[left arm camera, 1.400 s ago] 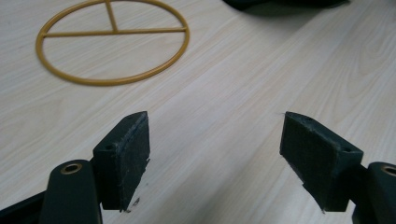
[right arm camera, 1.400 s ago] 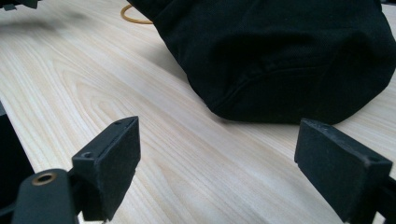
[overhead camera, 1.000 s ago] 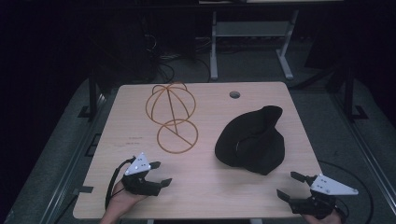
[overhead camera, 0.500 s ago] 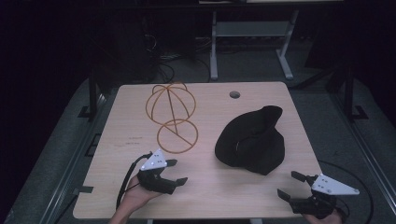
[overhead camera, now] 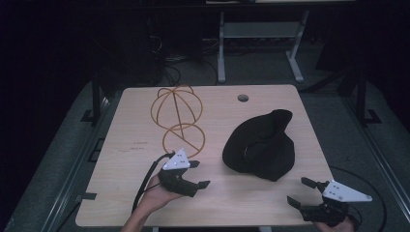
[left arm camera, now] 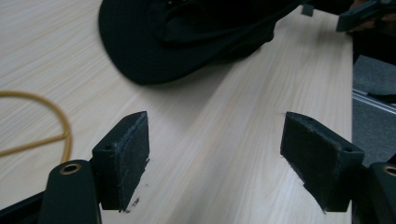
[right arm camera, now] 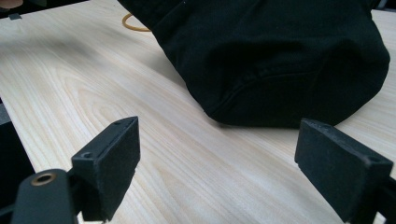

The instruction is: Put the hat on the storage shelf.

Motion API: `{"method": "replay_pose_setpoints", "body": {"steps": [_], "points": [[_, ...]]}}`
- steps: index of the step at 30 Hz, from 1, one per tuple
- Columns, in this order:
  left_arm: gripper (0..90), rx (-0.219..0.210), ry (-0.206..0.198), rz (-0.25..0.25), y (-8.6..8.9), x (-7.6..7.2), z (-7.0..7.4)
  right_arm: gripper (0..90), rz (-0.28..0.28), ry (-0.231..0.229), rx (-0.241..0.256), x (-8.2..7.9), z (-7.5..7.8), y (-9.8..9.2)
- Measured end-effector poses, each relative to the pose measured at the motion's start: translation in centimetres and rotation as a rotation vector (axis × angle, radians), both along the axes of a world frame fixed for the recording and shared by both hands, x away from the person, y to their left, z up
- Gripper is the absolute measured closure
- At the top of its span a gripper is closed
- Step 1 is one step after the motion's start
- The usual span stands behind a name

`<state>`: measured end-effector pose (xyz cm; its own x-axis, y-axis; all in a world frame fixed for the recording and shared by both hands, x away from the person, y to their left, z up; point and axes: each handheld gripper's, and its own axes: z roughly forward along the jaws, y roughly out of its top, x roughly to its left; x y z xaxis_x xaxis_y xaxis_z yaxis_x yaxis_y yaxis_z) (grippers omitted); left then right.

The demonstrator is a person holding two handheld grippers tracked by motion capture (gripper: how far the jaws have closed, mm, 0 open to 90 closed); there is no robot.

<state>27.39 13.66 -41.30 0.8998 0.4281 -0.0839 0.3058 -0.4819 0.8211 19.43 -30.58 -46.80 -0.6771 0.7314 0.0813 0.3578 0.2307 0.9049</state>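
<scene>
Just ahead, black hat (overhead camera: pixel 261 145), left claw (overhead camera: pixel 199 174) apart

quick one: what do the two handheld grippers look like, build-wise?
Both are black two-jaw units. The left gripper and the right gripper each carry a pale grey three-cornered plate on top, with small dark dots on the left one's. The pads are flat, dark and rough-faced. A black cable trails from each. No sleeves in view.

no readable text, label or number anywhere
</scene>
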Motion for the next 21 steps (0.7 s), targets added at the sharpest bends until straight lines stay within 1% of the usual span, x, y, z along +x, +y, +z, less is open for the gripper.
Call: {"method": "replay_pose_setpoints", "body": {"steps": [3,7,10,15,16,20,21], "points": [[22.9,0.006,-0.001,-0.020,-1.0,0.2,0.2,13.8,0.000,0.000,-0.001,0.0,0.0,0.0],[22.6,0.001,0.004,-0.040,-2.2,0.6,0.4,13.8,-0.005,-0.008,0.006,0.0,0.1,-0.1],[22.3,0.017,0.004,-0.057,-3.1,0.8,0.4,13.8,-0.004,-0.002,0.005,0.0,0.1,-0.2],[21.6,0.016,0.003,-0.081,-4.4,1.1,0.5,13.8,-0.007,-0.009,0.011,-0.1,0.3,-0.3],[21.5,0.022,0.005,-0.088,-4.7,1.1,0.5,13.7,-0.009,-0.008,0.015,-0.1,0.3,-0.3],[20.7,0.033,0.006,-0.099,-5.6,1.3,0.6,13.7,-0.007,-0.009,0.014,-0.1,0.2,-0.4],[20.5,0.027,0.006,-0.100,-5.8,1.4,0.6,13.8,-0.006,-0.010,0.015,-0.1,0.3,-0.4]]}}
